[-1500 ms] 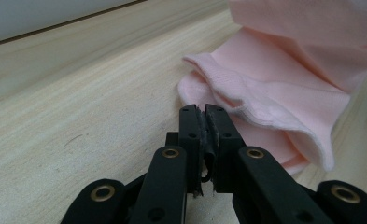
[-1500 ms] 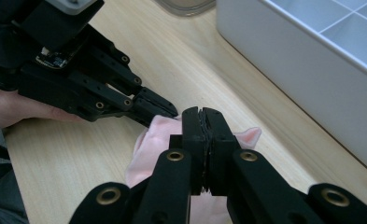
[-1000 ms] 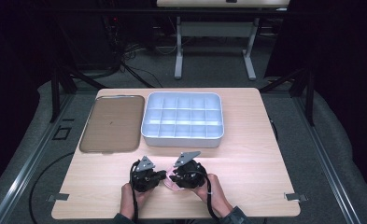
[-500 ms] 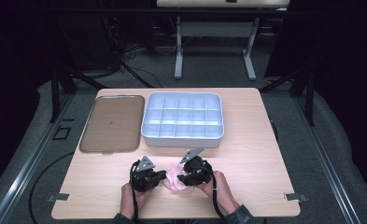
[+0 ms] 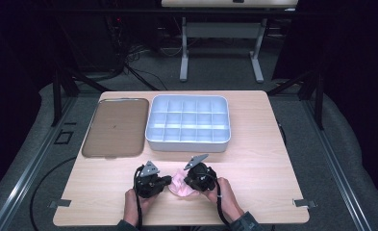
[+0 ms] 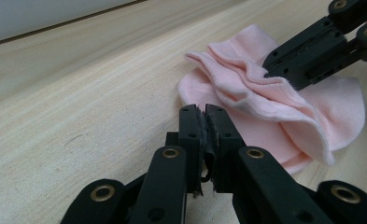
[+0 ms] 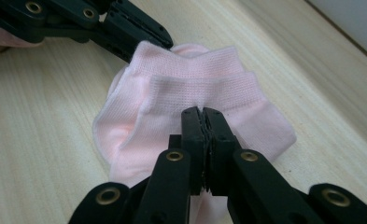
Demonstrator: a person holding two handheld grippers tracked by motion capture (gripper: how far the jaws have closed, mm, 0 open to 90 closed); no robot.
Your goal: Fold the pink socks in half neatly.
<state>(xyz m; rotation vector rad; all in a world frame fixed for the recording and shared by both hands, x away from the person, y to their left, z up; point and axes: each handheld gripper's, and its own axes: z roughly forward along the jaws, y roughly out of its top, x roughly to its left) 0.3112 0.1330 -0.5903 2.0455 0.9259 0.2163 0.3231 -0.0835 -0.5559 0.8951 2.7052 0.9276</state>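
Behind the work stand one pale blue divided tray (image 5: 188, 124) and one brown lid (image 5: 115, 127) to its left, both well apart from the hands with bare table (image 5: 263, 163) between. At the near edge lies a pink sock (image 5: 181, 185), bunched between the two grippers. The left gripper (image 6: 204, 112) is closed on the sock's edge. The right gripper (image 7: 202, 113) has just been closing and now pinches the cuff. How many socks are folded together is hard to tell.
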